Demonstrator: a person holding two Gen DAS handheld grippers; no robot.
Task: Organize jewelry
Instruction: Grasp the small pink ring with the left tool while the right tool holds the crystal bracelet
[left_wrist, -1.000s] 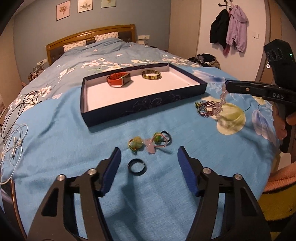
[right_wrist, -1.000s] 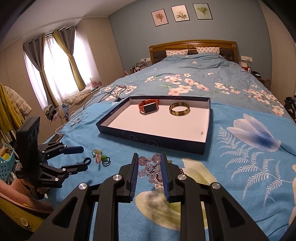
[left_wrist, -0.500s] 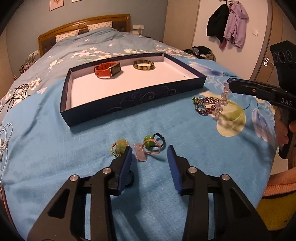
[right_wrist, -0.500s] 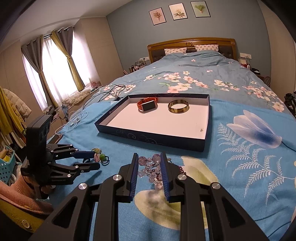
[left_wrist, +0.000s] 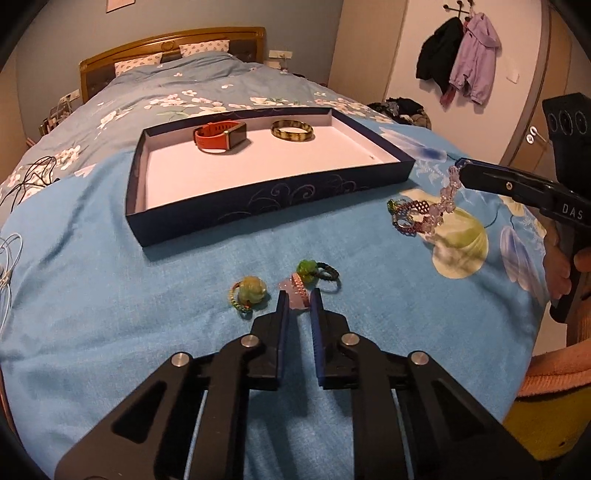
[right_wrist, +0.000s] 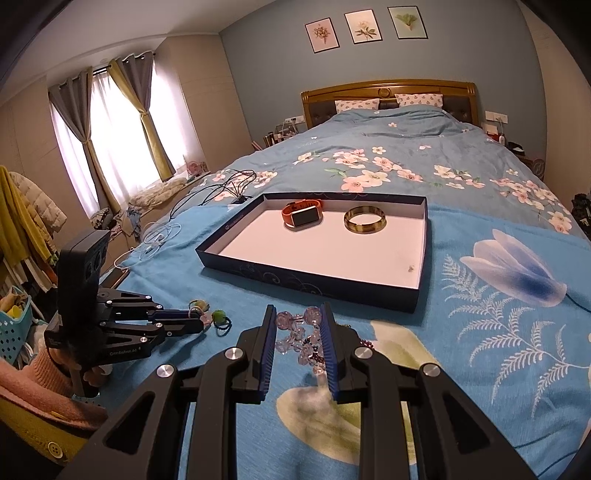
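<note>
A dark blue tray (left_wrist: 266, 197) with a white floor lies on the bed and holds an orange watch (left_wrist: 219, 136) and a brown bangle (left_wrist: 291, 130). My left gripper (left_wrist: 298, 300) has closed around a pink charm bracelet (left_wrist: 295, 290). A yellow-green bead ring (left_wrist: 249, 291) and a green bead with a black band (left_wrist: 314, 269) lie beside it. My right gripper (right_wrist: 298, 314) is shut on a clear pink bead bracelet (right_wrist: 299, 332), which hangs from it (left_wrist: 448, 192) above a purple beaded piece (left_wrist: 410, 218).
White earphone cables (left_wrist: 7, 258) and black cables (left_wrist: 33, 177) lie at the bed's left. The bed edge runs along the near right. The tray also shows in the right wrist view (right_wrist: 310, 284), with the left gripper (right_wrist: 199, 321) to its left.
My left gripper moved forward past the black ring, which is out of view now, and its jaws narrowed around the pink charm bracelet. The right gripper barely moved, still holding the bead bracelet.
</note>
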